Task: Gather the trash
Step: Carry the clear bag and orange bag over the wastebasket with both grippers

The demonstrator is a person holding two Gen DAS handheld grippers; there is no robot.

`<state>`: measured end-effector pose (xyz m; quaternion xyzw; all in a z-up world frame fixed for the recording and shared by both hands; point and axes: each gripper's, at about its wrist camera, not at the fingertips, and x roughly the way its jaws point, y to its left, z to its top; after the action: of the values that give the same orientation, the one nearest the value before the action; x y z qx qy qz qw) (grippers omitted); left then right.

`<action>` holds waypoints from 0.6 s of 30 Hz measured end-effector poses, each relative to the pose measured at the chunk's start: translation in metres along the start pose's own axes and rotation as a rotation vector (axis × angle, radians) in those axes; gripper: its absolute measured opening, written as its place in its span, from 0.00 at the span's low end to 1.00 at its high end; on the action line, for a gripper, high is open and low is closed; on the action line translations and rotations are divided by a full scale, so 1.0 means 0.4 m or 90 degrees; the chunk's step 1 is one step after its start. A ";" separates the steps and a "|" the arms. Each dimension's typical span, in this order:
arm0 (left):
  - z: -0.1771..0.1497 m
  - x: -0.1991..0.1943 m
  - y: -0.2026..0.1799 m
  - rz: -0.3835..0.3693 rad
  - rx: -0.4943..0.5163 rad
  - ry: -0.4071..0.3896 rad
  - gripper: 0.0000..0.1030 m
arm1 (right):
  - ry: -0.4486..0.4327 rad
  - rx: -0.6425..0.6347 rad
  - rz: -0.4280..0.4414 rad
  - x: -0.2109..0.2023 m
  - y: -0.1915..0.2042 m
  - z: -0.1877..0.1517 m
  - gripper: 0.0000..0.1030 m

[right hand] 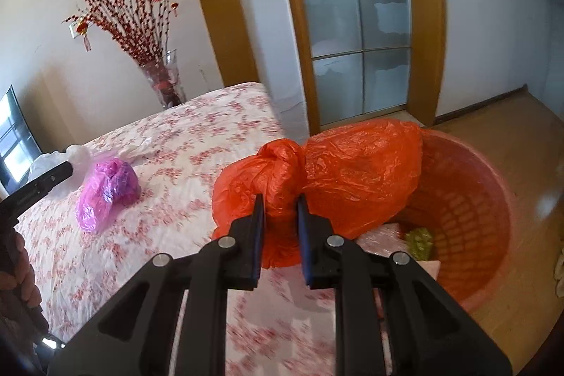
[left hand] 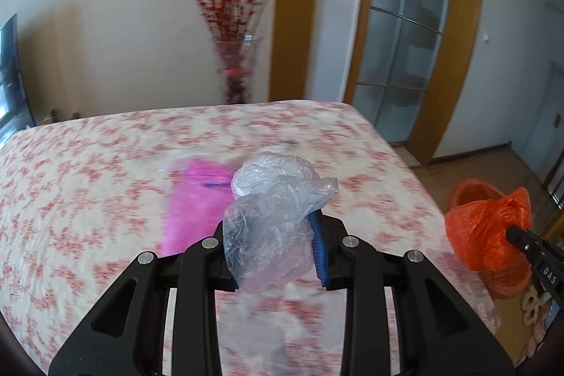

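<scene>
My left gripper (left hand: 278, 228) is shut on a crumpled clear plastic bag (left hand: 275, 199) and holds it above the bed. A pink plastic bag (left hand: 197, 203) lies on the floral bedspread behind it; it also shows in the right wrist view (right hand: 105, 192). My right gripper (right hand: 280, 217) is shut on the knot of a tied orange plastic bag (right hand: 338, 171), held at the bed's edge over the rim of an orange-red basket (right hand: 493, 207). The orange bag also shows in the left wrist view (left hand: 483, 224).
The bed (left hand: 88, 182) with floral cover fills the foreground. The basket on the wooden floor (right hand: 528, 136) holds a greenish lump (right hand: 419, 242) and a pale packet. A glass vase of red branches (right hand: 165, 80) and a frosted glass door (right hand: 356, 23) stand beyond.
</scene>
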<state>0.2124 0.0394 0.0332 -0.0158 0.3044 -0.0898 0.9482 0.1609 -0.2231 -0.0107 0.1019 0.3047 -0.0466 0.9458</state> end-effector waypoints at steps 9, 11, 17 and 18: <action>-0.015 -0.002 -0.178 -0.054 0.045 0.010 0.29 | -0.012 0.042 -0.028 -0.064 -0.116 -0.035 0.18; -0.018 0.000 -0.214 -0.064 0.055 0.013 0.29 | -0.014 0.051 -0.033 -0.075 -0.141 -0.040 0.18; -0.033 0.013 -0.316 -0.098 0.082 0.028 0.29 | -0.019 0.080 -0.048 -0.096 -0.216 -0.055 0.18; -0.035 0.015 -0.330 -0.103 0.086 0.030 0.29 | -0.020 0.084 -0.050 -0.098 -0.225 -0.056 0.18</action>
<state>0.1879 -0.0913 0.0295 0.0260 0.3180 -0.1865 0.9292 0.1031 -0.3051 -0.0204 0.1514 0.2900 -0.1053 0.9391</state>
